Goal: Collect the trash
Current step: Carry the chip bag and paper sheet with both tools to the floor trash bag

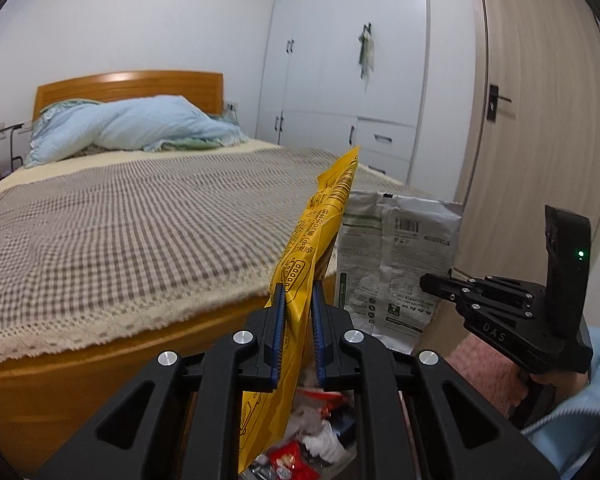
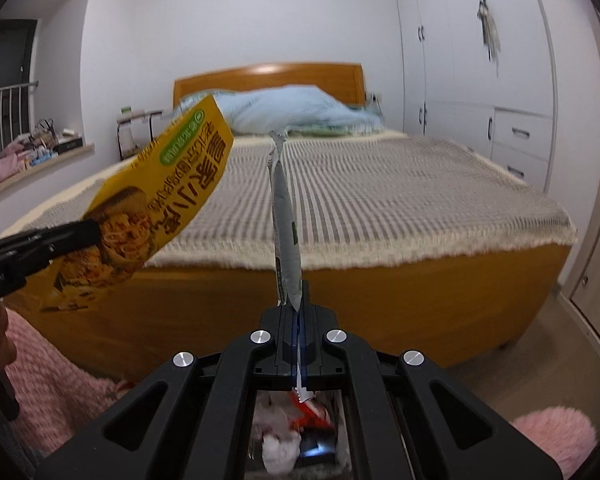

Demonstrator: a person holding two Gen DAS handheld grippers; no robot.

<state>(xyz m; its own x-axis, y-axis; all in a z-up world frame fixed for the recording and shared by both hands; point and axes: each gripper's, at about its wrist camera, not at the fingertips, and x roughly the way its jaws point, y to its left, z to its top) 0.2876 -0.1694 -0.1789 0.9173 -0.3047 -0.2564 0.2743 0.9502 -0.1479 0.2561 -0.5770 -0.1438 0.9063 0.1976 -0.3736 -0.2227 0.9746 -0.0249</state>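
Observation:
My left gripper [image 1: 296, 300] holds a yellow snack wrapper [image 1: 320, 232] between its blue pads, though a small gap shows beside the wrapper; the wrapper also shows in the right wrist view [image 2: 156, 208]. My right gripper [image 2: 298, 304] is shut on a white-grey wrapper [image 2: 286, 216], seen edge-on; it shows flat in the left wrist view [image 1: 396, 256]. Both wrappers hang in the air in front of the bed. Below the grippers lies a bin of mixed trash [image 1: 316, 440], also in the right wrist view [image 2: 296, 428].
A wooden bed [image 2: 340, 308] with a checked cover [image 1: 140, 216] fills the view ahead. A blue quilt [image 1: 132, 128] lies at its head. White wardrobes [image 1: 340, 80] and a door [image 1: 540, 120] stand to the right. A pink fluffy thing [image 2: 556, 436] lies on the floor.

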